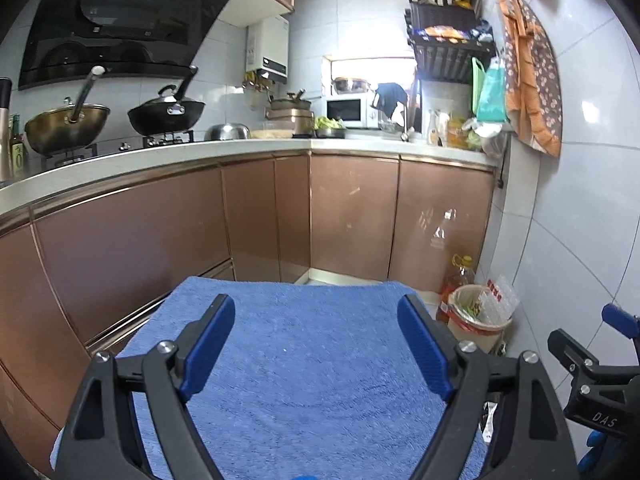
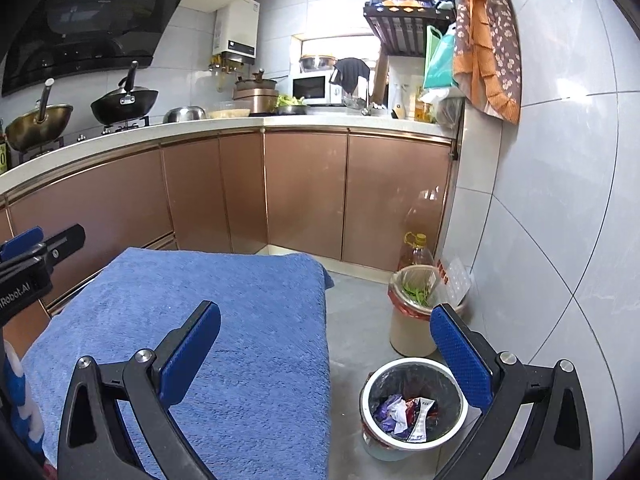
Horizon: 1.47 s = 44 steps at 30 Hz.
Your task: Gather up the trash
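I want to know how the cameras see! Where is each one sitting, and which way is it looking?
Left wrist: sits on the left gripper, looking over the blue towel toward the kitchen cabinets; the right gripper peeks in.
Right wrist: sits on the right gripper, above the trash bin; the left gripper peeks in.
Both share towel, cabinets, stove pans.

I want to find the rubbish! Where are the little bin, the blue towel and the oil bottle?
little bin (image 2: pixel 370 384), right wrist view, white rim.
blue towel (image 2: pixel 240 320), right wrist view, middle of the cloth.
oil bottle (image 2: pixel 418 256), right wrist view, shoulder under the yellow cap.
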{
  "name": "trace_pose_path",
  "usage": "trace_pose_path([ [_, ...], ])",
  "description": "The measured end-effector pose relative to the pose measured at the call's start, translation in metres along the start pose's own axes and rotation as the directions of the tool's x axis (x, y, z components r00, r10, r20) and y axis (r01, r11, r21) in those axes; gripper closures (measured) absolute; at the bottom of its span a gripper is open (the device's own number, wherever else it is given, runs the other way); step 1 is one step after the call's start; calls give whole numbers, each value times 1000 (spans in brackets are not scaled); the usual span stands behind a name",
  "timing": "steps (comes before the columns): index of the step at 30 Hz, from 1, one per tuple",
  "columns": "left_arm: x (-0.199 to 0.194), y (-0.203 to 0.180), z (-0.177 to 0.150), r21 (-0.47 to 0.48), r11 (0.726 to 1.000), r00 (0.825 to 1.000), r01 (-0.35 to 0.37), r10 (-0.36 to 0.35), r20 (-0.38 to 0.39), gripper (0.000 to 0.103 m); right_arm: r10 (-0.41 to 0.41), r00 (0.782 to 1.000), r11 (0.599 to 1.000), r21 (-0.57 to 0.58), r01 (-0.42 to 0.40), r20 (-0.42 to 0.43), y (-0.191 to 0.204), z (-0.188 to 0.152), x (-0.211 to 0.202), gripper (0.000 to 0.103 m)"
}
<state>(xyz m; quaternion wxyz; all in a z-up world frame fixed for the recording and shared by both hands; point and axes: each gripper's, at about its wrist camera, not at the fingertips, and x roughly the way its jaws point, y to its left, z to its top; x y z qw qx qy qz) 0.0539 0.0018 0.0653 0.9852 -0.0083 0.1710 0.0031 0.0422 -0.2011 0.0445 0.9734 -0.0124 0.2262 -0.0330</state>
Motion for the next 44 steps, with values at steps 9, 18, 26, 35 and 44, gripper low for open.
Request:
trace_pose_path([
  [9, -23, 8, 5, 5, 999, 998, -37, 37, 48, 20, 7, 999, 1000, 0, -7, 32, 1, 1, -13, 0],
  [18, -39, 6, 1, 25, 999, 998, -44, 42, 57, 20, 13, 998, 1000, -7, -12, 56, 0, 0, -26, 0],
  [26, -52, 4, -1, 39, 997, 995, -62, 59, 84, 20, 12, 997, 1000, -1, -12, 74, -2, -3, -36, 0],
  [35, -68, 0, -4, 55, 996, 993, -67, 61, 98, 20, 6, 996, 1000, 0, -6, 93, -5, -6, -47, 0],
  [44, -78, 0, -7, 58, 997, 996, -51, 46, 79, 20, 7, 994, 1000, -3, -7, 112, -5, -5, -58, 0],
])
